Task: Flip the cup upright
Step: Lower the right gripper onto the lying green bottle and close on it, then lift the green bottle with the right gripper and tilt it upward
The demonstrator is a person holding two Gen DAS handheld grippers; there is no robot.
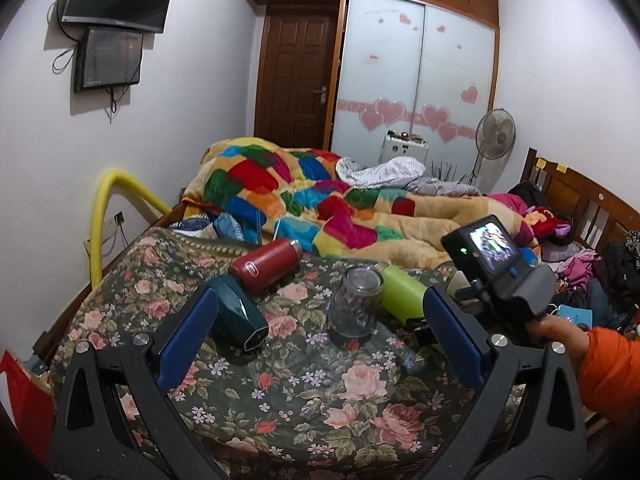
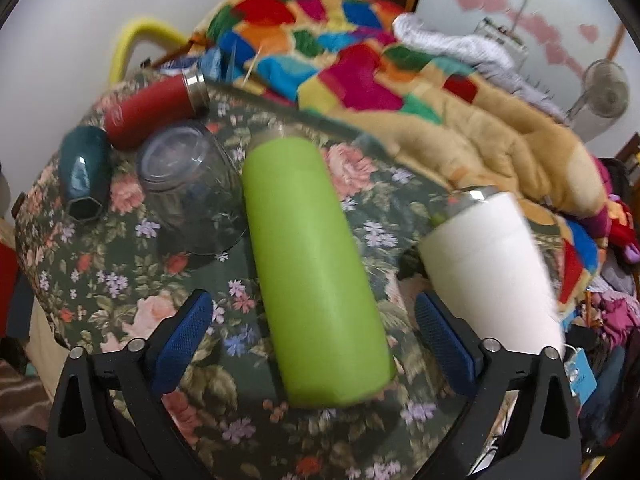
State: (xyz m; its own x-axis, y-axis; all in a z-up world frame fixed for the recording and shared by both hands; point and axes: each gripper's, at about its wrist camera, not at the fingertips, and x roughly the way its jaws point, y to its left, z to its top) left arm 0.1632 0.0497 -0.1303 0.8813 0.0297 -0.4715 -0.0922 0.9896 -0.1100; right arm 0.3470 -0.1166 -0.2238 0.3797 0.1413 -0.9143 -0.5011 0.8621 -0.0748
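A clear glass cup (image 1: 354,304) stands upside down on the floral bedspread (image 1: 288,392), mouth down; it also shows in the right wrist view (image 2: 188,184). A lime green bottle (image 2: 312,264) lies on its side between my right gripper's open blue fingers (image 2: 184,340). My right gripper (image 2: 314,320) is open around the green bottle's lower end, not touching it. My left gripper (image 1: 320,320) is open and empty, just short of the glass cup. The green bottle (image 1: 402,292) lies right of the cup.
A red flask (image 1: 266,266) and a dark teal cup (image 1: 238,314) lie on their sides to the left. A white tumbler (image 2: 492,264) lies on its side at the right. A patchwork blanket (image 1: 320,200) is heaped behind. The right hand-held unit (image 1: 504,268) is at the right.
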